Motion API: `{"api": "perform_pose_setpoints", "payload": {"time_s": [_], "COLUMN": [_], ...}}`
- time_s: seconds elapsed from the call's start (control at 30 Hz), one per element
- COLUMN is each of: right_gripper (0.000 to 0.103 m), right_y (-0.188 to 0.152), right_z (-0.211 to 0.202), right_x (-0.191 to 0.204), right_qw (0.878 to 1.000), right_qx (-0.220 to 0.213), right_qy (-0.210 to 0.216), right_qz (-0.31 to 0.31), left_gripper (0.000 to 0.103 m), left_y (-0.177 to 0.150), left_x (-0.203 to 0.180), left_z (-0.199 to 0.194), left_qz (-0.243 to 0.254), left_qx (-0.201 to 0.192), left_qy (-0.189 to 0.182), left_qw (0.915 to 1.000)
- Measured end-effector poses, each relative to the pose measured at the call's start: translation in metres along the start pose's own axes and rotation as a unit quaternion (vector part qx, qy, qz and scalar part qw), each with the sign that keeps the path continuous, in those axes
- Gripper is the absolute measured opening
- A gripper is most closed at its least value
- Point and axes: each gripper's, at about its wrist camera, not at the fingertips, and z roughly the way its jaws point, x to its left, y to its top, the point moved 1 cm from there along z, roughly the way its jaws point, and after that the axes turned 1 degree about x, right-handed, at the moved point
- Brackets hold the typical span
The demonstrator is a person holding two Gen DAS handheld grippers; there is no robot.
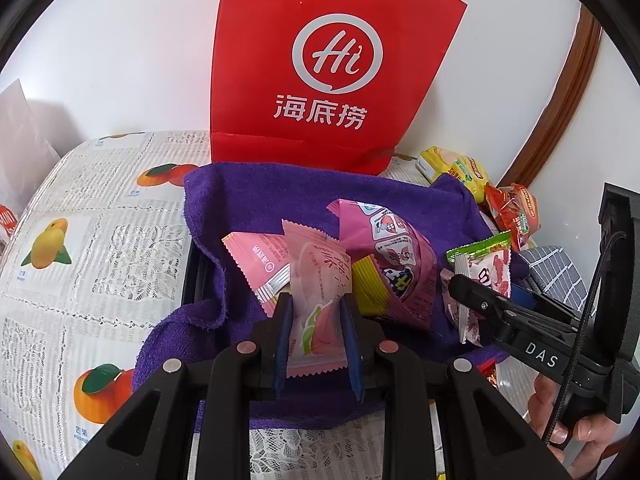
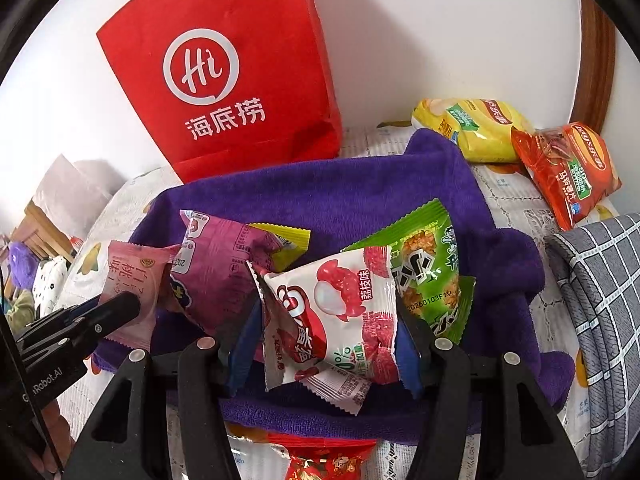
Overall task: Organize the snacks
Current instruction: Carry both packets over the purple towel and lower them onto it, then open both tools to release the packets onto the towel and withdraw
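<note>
My left gripper is shut on a pale pink peach snack packet, which stands upright between the blue pads over the purple towel. My right gripper is shut on a white and red lychee candy packet above the same towel. A magenta packet, a green seaweed-snack packet and another pink packet lie in the towel's hollow. In the left wrist view the right gripper comes in from the right with its packet.
A red paper bag stands against the white wall behind the towel. Yellow and red chip bags lie at the back right, beside a grey checked cloth. A red packet lies at the near edge. A fruit-print cloth covers the table.
</note>
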Motion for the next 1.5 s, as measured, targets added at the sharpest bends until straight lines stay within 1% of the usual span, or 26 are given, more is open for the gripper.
{"api": "perform_pose_setpoints", "payload": {"time_s": [0.27,0.37,0.5,0.57,0.63,0.83,0.97,1.03,1.17,1.5], "right_gripper": [0.065,0.069,0.07,0.074,0.075,0.075,0.075,0.075,0.075,0.075], "right_y": [0.001,0.001,0.003,0.003,0.004,0.004,0.005,0.006,0.007,0.006], "right_z": [0.003,-0.001,-0.007,-0.01,-0.013,-0.019,-0.024,-0.025,-0.028,-0.034], "right_x": [-0.002,-0.002,-0.001,-0.002,-0.001,-0.002,-0.005,-0.009,-0.014,-0.02], "right_qw": [1.0,1.0,1.0,1.0,0.999,0.999,0.998,0.998,0.997,0.995], "right_qx": [0.005,-0.004,-0.019,-0.025,-0.033,-0.047,-0.058,-0.063,-0.072,-0.085], "right_qy": [-0.001,-0.007,-0.009,-0.006,-0.005,-0.005,0.0,0.002,0.005,0.01], "right_qz": [0.006,0.004,0.0,-0.001,-0.001,0.006,0.018,0.026,0.04,0.055], "left_gripper": [0.023,0.023,0.023,0.023,0.023,0.023,0.023,0.023,0.023,0.023], "left_y": [0.0,0.001,0.001,0.0,-0.001,-0.005,-0.008,-0.008,-0.009,-0.01], "left_x": [0.0,0.001,-0.001,-0.004,-0.008,-0.014,-0.01,-0.005,0.003,0.001], "left_z": [0.0,0.0,-0.003,-0.006,-0.007,0.004,0.014,0.017,0.024,0.018], "left_qz": [0.0,0.0,0.002,0.006,0.011,0.026,0.019,0.01,-0.014,-0.011], "left_qx": [0.001,0.002,0.003,0.002,0.003,0.027,0.046,0.056,0.075,0.067], "left_qy": [-0.002,-0.007,-0.018,-0.026,-0.029,-0.02,-0.007,-0.009,-0.028,-0.039], "left_qw": [1.0,1.0,0.9998,0.9996,0.9995,0.9991,0.9987,0.9983,0.9967,0.9969]}}
